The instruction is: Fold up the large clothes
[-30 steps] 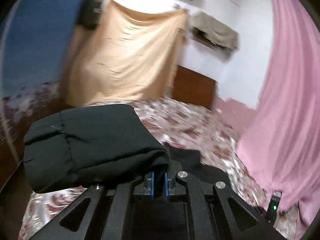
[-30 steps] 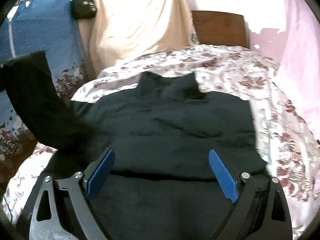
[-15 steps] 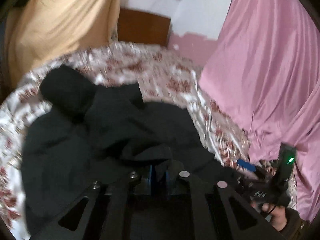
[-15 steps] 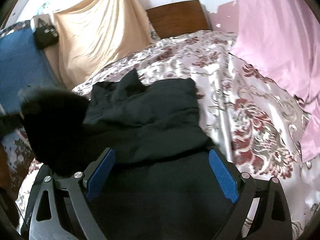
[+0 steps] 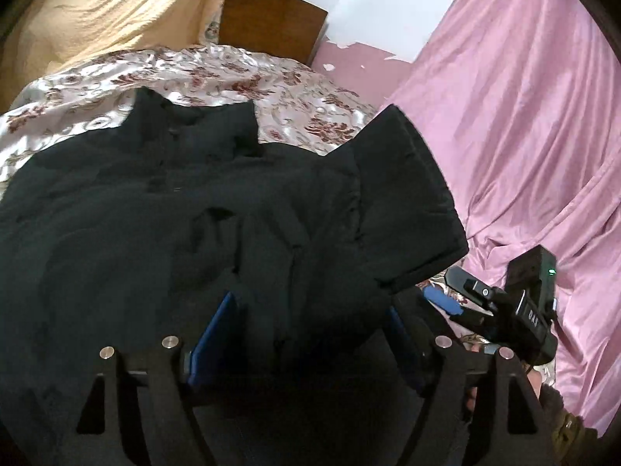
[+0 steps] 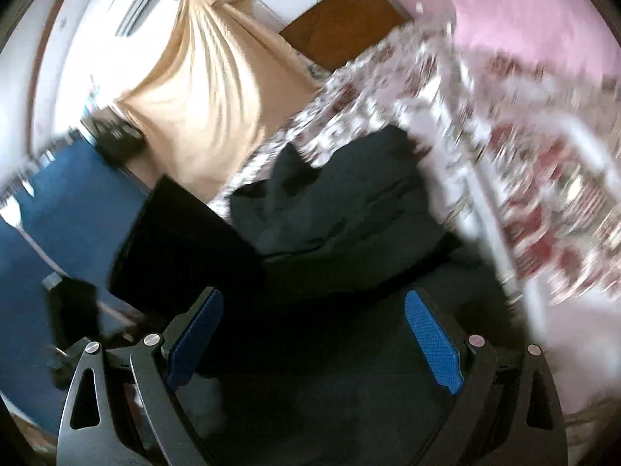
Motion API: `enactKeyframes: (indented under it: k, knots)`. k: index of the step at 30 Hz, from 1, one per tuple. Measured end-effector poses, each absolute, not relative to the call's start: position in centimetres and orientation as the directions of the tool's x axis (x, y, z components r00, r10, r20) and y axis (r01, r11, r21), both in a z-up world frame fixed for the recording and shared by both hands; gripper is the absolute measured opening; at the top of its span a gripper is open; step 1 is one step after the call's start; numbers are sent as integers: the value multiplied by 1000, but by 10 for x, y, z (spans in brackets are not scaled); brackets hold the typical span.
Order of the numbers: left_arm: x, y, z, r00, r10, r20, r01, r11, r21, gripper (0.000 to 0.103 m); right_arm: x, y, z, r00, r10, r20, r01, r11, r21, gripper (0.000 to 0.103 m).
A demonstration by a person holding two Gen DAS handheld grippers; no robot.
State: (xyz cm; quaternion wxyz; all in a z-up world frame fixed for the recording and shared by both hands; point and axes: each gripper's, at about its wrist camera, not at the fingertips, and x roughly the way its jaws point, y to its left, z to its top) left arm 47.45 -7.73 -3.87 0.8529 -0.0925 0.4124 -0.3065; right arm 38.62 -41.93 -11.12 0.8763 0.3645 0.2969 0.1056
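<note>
Black fleece jacket [image 5: 163, 209] is lying spread on the floral satin bedspread [image 5: 217, 77], matte and soft, collar toward the wooden headboard [image 5: 271, 27], one ribbed-cuff sleeve [image 5: 407, 194] flopped across its right side. My left gripper [image 5: 310, 334] has just been opening, blue pads spread with fabric bunched between, unpinched. My right gripper [image 6: 314, 338] is hovering spread wide over the jacket.

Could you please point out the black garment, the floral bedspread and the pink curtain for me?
Black fleece garment [image 5: 155, 209]: left wrist view, on its spread body below the collar.
Floral satin bedspread [image 5: 295, 89]: left wrist view, on a bare patch beyond the collar.
Pink draped curtain [image 5: 524, 116]: left wrist view, on its upper folds.
</note>
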Motion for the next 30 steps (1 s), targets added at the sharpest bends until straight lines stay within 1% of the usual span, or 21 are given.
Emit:
enactKeyframes:
  k: [2, 3, 6, 9, 11, 12, 14, 16, 19, 20, 21, 23, 24, 25, 26, 27, 28, 29, 30]
  knots:
    - [470, -68, -35, 496, -578, -648, 423, 813, -400, 87, 391, -418, -124, 782, 463, -417, 17, 653, 757, 93]
    - [468, -63, -34, 508, -571, -645, 420, 818, -394, 89, 394, -416, -127, 774, 488, -403, 5, 632, 775, 93]
    - [460, -57, -30, 509, -581, -636, 446, 809, -382, 91, 396, -407, -125, 772, 514, -374, -33, 620, 784, 93]
    - [453, -50, -30, 488, -608, -626, 461, 789, -407, 91, 397, -402, -124, 766, 574, -290, -99, 551, 829, 93]
    - [452, -42, -31, 497, -602, -625, 442, 796, -414, 91, 397, -399, -123, 760, 611, -222, -141, 487, 862, 96]
    - [453, -38, -32, 505, -589, -630, 429, 805, -409, 91, 397, -398, -123, 758, 622, -195, -155, 463, 873, 102]
    - [454, -24, -34, 532, -550, -644, 384, 834, -396, 91, 398, -398, -125, 752, 639, -163, -166, 423, 891, 102]
    - [456, -9, -36, 562, -488, -668, 317, 873, -370, 91, 402, -398, -133, 755, 620, -215, -117, 449, 886, 102]
    - [458, 27, -39, 602, -398, -692, 178, 912, -370, 91, 412, -395, -147, 732, 564, -381, 30, 533, 846, 102]
    - [458, 37, -40, 611, -380, -695, 145, 916, -374, 91, 413, -393, -150, 728, 559, -397, 45, 539, 841, 101]
    - [458, 50, -42, 618, -355, -701, 107, 922, -373, 91, 416, -390, -150, 720, 542, -433, 74, 560, 825, 97]
    - [457, 76, -45, 629, -304, -716, 39, 932, -361, 91, 423, -382, -149, 692, 508, -512, 123, 616, 778, 83]
    - [456, 86, -47, 631, -282, -723, 13, 935, -354, 91, 427, -378, -150, 677, 500, -540, 138, 635, 760, 67]
    - [455, 100, -49, 630, -253, -735, -23, 939, -344, 91, 431, -374, -151, 656, 496, -569, 151, 652, 743, 40]
    - [454, 108, -51, 629, -237, -740, -44, 940, -338, 91, 435, -369, -151, 641, 480, -599, 168, 674, 720, 26]
    - [453, 118, -52, 630, -225, -743, -63, 939, -337, 91, 436, -365, -149, 626, 458, -631, 184, 700, 690, 17]
    - [453, 127, -52, 630, -218, -745, -76, 938, -338, 91, 438, -363, -145, 626, 449, -638, 182, 711, 679, 8]
    - [454, 133, -52, 630, -214, -747, -83, 938, -338, 91, 438, -360, -137, 638, 433, -636, 163, 732, 662, 4]
    - [455, 137, -51, 632, -210, -746, -85, 938, -336, 91, 439, -356, -122, 655, 393, -645, 142, 775, 616, 4]
